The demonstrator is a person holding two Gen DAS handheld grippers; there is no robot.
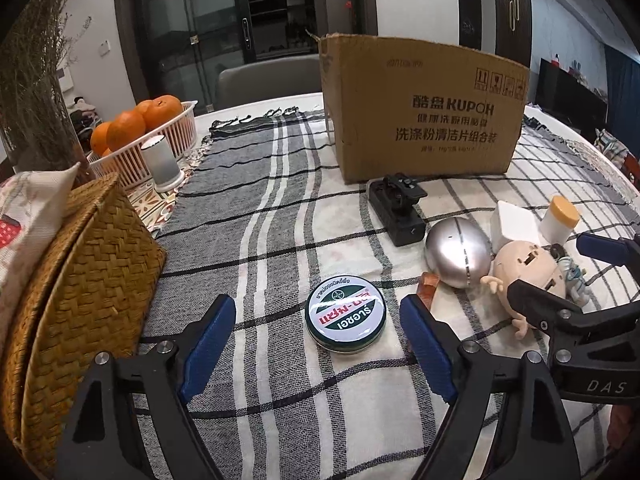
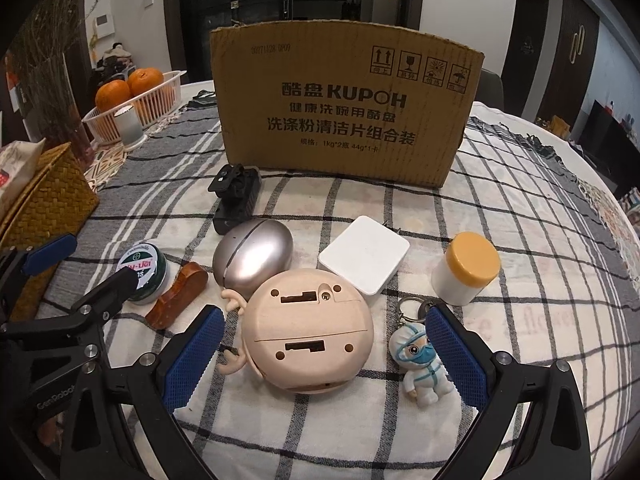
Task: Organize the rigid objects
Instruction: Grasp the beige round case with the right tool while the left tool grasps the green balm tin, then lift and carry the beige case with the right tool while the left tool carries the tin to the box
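My left gripper [image 1: 318, 306] is open just above the checked cloth, and a round green-and-white tin [image 1: 345, 322] lies between its blue pads, untouched. My right gripper [image 2: 325, 312] is also open, straddling a beige round toy [image 2: 308, 336] lying bottom-up; a small masked keychain figure [image 2: 418, 360] lies just inside its right finger. Behind these lie a silver egg-shaped case [image 2: 252, 256], a white square box [image 2: 364, 258], a yellow-lidded white jar [image 2: 466, 268], a brown wooden piece [image 2: 178, 294] and a black device [image 2: 236, 196]. An open cardboard box [image 2: 344, 108] stands at the back.
A woven straw basket [image 1: 80, 292] sits close to the left finger of my left gripper. Farther back on the left are a white basket of oranges [image 1: 140, 136] and a small white cup-shaped thing [image 1: 160, 164]. A chair back [image 1: 268, 80] rises behind the round table.
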